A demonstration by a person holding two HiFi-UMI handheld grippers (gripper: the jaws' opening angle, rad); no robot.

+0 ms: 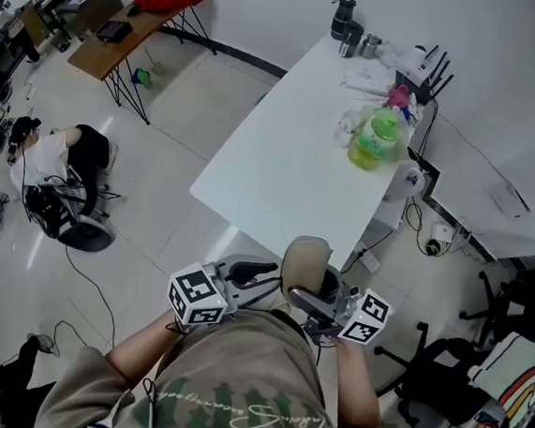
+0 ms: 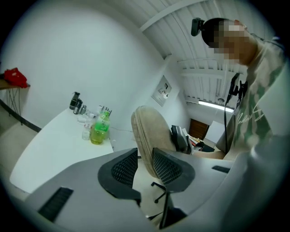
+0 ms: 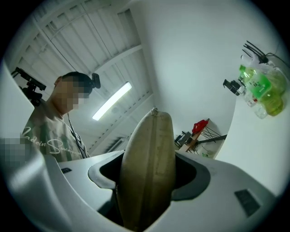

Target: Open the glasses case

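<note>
A tan fabric glasses case (image 1: 306,257) stands on end in front of my chest, its seam running up its narrow side. My right gripper (image 1: 314,298) comes in from the right and is shut on it: in the right gripper view the case (image 3: 149,167) fills the gap between both pads of my right gripper (image 3: 149,179). My left gripper (image 1: 262,285) reaches in from the left. In the left gripper view the case's edge (image 2: 146,133) sits between the pads of my left gripper (image 2: 145,168), with a thin gap beside the left pad, so the jaws stand open.
A white table (image 1: 282,163) lies ahead, with a green bottle (image 1: 376,139), clear cups and dark jars at its far end. An office chair (image 1: 431,375) stands at my right. A person (image 1: 56,164) sits on the floor at far left, near a wooden table (image 1: 114,48).
</note>
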